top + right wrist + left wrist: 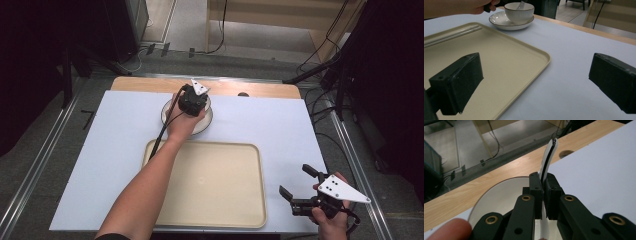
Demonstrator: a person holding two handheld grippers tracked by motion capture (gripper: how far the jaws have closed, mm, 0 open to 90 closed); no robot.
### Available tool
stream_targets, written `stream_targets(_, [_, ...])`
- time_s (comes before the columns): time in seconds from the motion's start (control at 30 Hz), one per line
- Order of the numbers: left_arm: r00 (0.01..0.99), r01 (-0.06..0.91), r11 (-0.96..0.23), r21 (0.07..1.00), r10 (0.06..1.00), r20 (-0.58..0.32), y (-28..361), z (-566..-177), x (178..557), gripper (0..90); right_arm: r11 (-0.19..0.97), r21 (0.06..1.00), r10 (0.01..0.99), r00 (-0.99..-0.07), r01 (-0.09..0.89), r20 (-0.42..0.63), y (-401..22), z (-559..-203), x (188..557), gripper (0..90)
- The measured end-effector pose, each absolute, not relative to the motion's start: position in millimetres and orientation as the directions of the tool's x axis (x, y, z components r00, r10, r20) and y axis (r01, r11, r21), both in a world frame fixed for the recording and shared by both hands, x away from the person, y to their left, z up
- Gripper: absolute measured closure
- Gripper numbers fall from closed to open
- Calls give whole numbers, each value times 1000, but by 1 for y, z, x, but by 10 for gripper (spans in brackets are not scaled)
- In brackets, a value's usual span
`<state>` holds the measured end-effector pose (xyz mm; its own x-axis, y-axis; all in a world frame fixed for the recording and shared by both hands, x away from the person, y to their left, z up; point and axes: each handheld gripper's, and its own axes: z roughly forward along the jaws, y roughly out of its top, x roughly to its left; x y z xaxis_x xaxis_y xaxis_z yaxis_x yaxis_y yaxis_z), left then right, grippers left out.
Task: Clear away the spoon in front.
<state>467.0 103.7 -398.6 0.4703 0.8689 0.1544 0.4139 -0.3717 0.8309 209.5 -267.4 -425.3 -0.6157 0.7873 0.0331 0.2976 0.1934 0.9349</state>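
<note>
While the person's left gripper [194, 104] hung over the bowl [519, 12] at the far edge of the table [280, 130], its jaws had closed tight on the handle of a white spoon [548, 157] with a dark edge line, which rose up beyond the pads. The bowl sat on a saucer [499, 22], just beyond the far rim of the cream tray [210, 185]. The right gripper [300, 187] rested near the tray's right corner, its jaws spread wide with nothing between them.

The spoon looked like glazed ceramic to me: light, stiff, slick under rubber pads and likely to chip if dropped. Holding it across the flat of the handle, as the jaws did, seemed the sound choice; a grip nearer the tip would, I judged, let it swing. The bowl and saucer seemed equally brittle and free to slide on the smooth white cover.
</note>
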Motion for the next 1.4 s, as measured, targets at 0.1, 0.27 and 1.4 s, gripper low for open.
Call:
stream_targets(0.1, [449,430,-302,851,889,88,114,-395,469,875,194,935,787,-615,298,33,-267,-425,209,0])
stream_targets(0.27, [439,436,-223,872,898,10,126,-387,467,876,188,935,789,-613,301,38,-268,-425,210,0])
stream_targets(1.4, [478,400,-29,916,860,-182,155,-343,403,875,191,937,788,-615,294,32,-266,-424,209,0])
